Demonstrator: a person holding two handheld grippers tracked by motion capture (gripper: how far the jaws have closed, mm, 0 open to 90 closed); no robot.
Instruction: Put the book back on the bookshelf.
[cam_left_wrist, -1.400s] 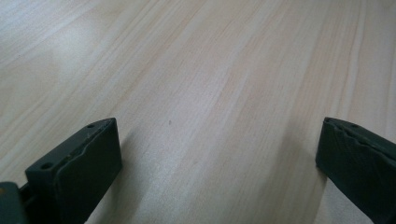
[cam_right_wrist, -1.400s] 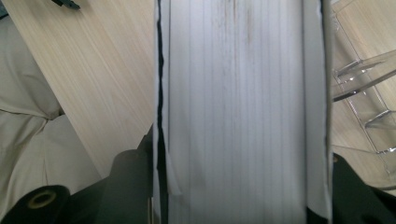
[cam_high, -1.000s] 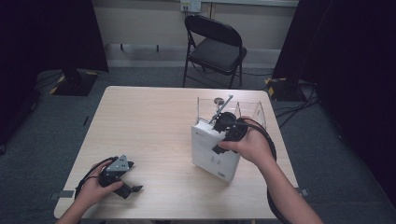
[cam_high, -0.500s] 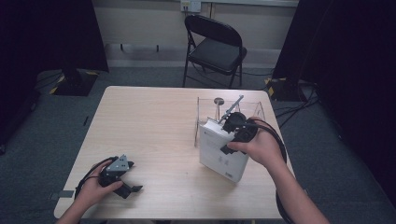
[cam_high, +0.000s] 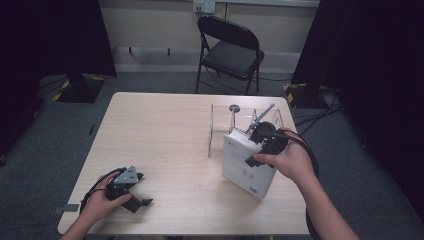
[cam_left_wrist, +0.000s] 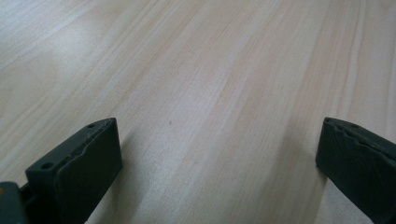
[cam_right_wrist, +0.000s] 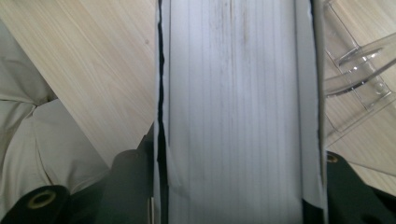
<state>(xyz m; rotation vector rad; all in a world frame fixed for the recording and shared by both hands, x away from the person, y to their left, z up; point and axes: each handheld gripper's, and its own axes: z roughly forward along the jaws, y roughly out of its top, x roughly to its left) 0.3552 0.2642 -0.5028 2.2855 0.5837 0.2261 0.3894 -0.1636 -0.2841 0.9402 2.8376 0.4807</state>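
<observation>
My right gripper (cam_high: 256, 150) clamps the white book (cam_high: 246, 165), lifted tilted just in front of the clear rack (cam_high: 220, 127); slotting it remains. My left gripper (cam_high: 137, 197) rests apart, empty.

The right gripper (cam_high: 256, 150) has carried the white book (cam_high: 246, 167) away from the clear plastic rack (cam_high: 220, 127), toward the near right edge of the table (cam_high: 165, 135). The book now stands just in front of the rack, tipped a little more to the side.
</observation>
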